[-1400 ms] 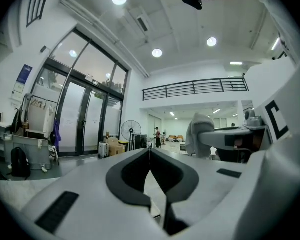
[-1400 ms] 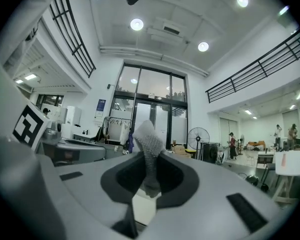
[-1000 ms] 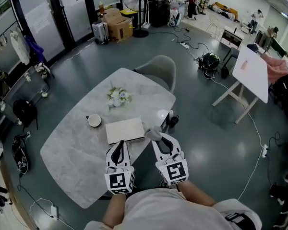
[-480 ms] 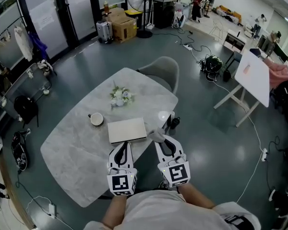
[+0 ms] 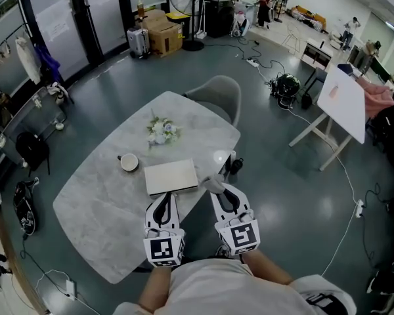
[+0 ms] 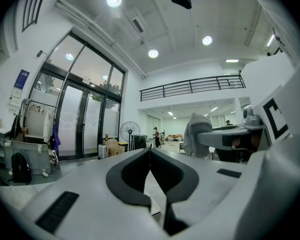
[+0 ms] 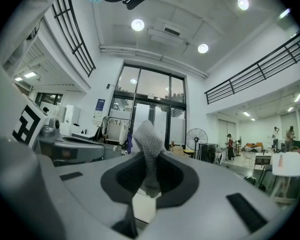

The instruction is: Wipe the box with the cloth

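Cloth gripped, wiping not yet begun.

The right tongs (image 5: pixel 218 190) are clamped shut on a grey cloth (image 5: pixel 213 183), which sticks up from between the jaws just beside the near right corner of the flat beige box (image 5: pixel 171 177) lying on the marble worktop (image 5: pixel 98 202). The left tongs (image 5: pixel 163 201) are pressed together with nothing between them, poised near the box's near edge. This looks like the approach: next the cloth likely has to come down onto the box's top and sweep across it, the left tongs perhaps steadying the box against sliding.
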`<state>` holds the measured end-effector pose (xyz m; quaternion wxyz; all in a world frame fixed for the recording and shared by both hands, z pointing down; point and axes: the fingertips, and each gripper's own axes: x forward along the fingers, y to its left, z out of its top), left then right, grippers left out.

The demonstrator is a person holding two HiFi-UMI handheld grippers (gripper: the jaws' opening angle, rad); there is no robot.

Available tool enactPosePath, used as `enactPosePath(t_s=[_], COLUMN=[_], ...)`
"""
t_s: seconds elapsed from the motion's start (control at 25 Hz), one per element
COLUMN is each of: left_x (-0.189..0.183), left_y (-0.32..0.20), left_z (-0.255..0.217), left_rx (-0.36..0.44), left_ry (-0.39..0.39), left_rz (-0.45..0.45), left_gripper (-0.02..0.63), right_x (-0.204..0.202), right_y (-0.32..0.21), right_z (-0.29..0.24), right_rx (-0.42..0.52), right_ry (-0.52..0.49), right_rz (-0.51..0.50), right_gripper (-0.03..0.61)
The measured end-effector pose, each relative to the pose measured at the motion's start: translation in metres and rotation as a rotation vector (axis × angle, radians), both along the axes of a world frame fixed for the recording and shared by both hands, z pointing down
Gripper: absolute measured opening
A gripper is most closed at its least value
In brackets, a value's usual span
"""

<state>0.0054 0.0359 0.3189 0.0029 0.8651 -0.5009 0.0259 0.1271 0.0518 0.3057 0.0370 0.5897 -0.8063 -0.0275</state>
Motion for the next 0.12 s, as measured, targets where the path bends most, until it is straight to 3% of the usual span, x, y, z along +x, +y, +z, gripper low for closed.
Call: enactPosePath(t_s=[0.12], left_x=[0.0017], left_y=[-0.0013], left_z=[0.0019], left_rx=[-0.007], left_ry=[0.002], left_rz=[0.006], left_gripper=[0.023], right_x=[-0.0002], right_y=[-0.0011], right_z=[-0.0009], right_rx=[0.003], right_ry=[-0.002], right_rz=[0.001], right_gripper=[0.06])
